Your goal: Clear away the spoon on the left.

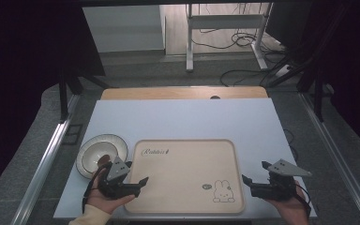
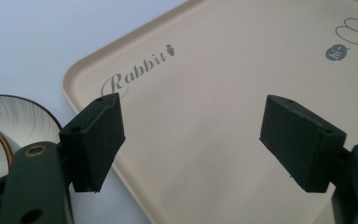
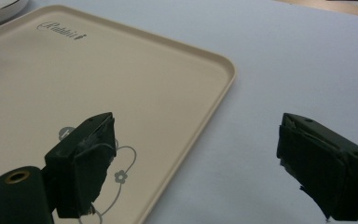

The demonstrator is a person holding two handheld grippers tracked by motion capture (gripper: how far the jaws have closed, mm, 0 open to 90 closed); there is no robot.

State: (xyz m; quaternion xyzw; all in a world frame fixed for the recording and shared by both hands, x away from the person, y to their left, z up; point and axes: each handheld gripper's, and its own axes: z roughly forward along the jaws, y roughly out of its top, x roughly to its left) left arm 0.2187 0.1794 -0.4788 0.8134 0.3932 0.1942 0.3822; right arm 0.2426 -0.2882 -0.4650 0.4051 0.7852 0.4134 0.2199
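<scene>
- Beige tray (image 1: pixel 183 173): we find it flat on the white counter (image 1: pixel 183 119), near its front edge, rabbit print at one corner.
- Striped bowl (image 1: pixel 101 154): just beside the tray's left rim.
- Left tool (image 1: pixel 140 183): jaws apart, empty, over the tray's left edge.
- Right tool (image 1: pixel 249 182): jaws apart, empty, at the tray's right edge.

Smooth matt beige tray (image 1: pixel 183 161), glossy ceramic-looking bowl (image 1: pixel 93 152), matt black tongs (image 2: pixel 191 140), pale matt tabletop (image 1: pixel 183 119).
</scene>
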